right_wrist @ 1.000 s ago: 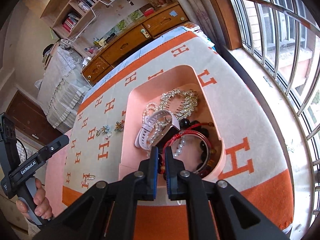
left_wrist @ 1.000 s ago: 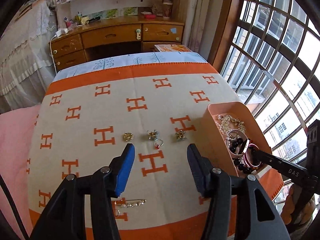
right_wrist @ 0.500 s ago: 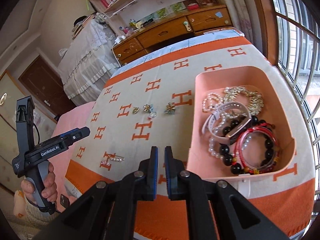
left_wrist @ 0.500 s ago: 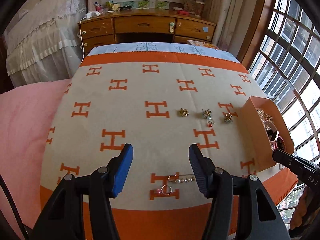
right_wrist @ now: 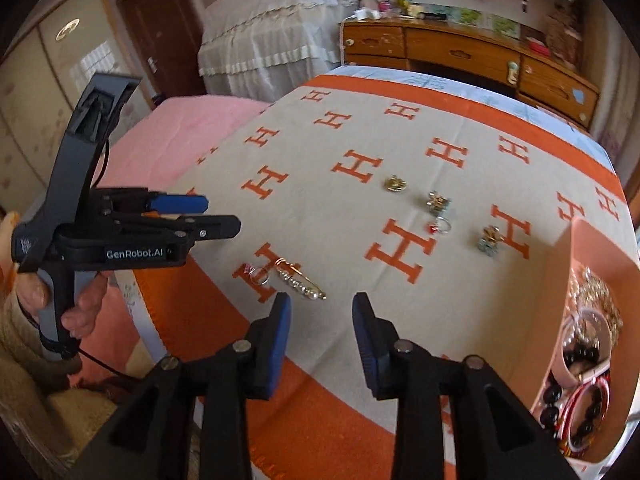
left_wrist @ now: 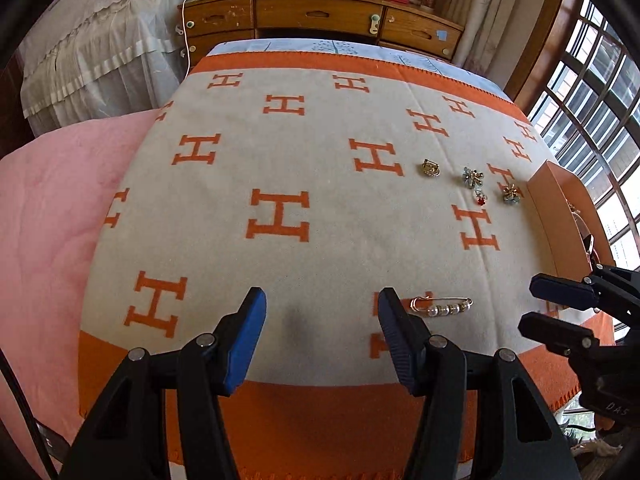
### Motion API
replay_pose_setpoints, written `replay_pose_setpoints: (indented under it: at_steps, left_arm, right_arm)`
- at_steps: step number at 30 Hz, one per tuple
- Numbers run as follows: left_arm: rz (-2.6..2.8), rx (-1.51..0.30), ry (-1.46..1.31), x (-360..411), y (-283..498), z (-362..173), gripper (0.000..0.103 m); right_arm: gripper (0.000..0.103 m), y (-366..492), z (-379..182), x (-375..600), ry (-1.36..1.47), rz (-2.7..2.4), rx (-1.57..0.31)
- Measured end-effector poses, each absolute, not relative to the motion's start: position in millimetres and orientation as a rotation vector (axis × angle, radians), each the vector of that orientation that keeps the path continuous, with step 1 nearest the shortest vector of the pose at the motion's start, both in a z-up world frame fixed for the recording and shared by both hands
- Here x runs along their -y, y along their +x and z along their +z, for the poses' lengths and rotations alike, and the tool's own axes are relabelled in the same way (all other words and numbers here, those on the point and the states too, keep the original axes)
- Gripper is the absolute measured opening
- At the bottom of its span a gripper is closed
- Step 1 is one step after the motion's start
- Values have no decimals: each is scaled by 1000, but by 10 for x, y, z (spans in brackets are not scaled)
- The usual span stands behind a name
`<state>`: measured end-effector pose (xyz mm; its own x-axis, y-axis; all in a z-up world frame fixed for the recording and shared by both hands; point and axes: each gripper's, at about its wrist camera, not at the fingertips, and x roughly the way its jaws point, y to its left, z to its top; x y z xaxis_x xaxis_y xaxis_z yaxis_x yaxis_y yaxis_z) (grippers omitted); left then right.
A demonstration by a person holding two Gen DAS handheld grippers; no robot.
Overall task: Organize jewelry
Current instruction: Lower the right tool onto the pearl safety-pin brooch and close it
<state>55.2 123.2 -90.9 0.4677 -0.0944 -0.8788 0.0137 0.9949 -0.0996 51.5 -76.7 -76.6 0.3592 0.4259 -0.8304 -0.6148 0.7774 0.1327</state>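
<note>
**Both grippers brought over the near edge of the blanket, away from the tray**

Since a second ago, the right gripper [right_wrist: 322, 322] has been swung away from the pink tray [right_wrist: 576, 236], where its jaws were pressed together above the bracelets; it is now seen over the near orange border of the blanket [left_wrist: 320, 208], with its jaws opening and nothing between them. The left gripper [left_wrist: 320, 320] has been carried leftward and lower over the same near edge; its jaws are held apart and empty.

The pearl safety pin [left_wrist: 442, 306] lies flat just beside the right-hand blue pad of the left gripper, apart from it. In the right wrist view the pin [right_wrist: 302, 282] is found just ahead and left of the right gripper, with a small ring bearing a pink stone [right_wrist: 256, 274] close beside it. The pin is thin gold wire strung with small round pearls.

Farther out, four small pieces are laid in a loose row on the cloth: a gold brooch [left_wrist: 430, 168], a flower-shaped brooch [left_wrist: 473, 177], a ring with a red stone [left_wrist: 480, 198] and another flower-shaped piece [left_wrist: 511, 193] near the tray wall. In the tray, dark beads, red bracelets [right_wrist: 586, 412] and a gold chain are heaped.

The blanket is soft, beige, patterned with orange H shapes. Beside it a pink quilt [left_wrist: 52, 216] is seen; beyond, a wooden desk with drawers [left_wrist: 320, 16], lace-covered furniture and a gridded window [left_wrist: 600, 92].
</note>
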Motion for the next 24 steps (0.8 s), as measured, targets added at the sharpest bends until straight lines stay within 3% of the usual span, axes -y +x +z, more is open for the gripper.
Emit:
replay_pose_setpoints:
  at_steps: [17, 21, 24]
  left_arm:
    - [-87, -1134, -114, -1408, 537, -1088, 56]
    - [-91, -1143, -119, -1407, 566, -1113, 56]
    - [-94, -1148, -110, -1378, 588, -1114, 56]
  right_arm:
    - [31, 540, -1116, 237, -638, 865, -950]
    - [8, 567, -1114, 235, -601, 886, -968]
    - [7, 634, -1117, 257, -533, 874, -997]
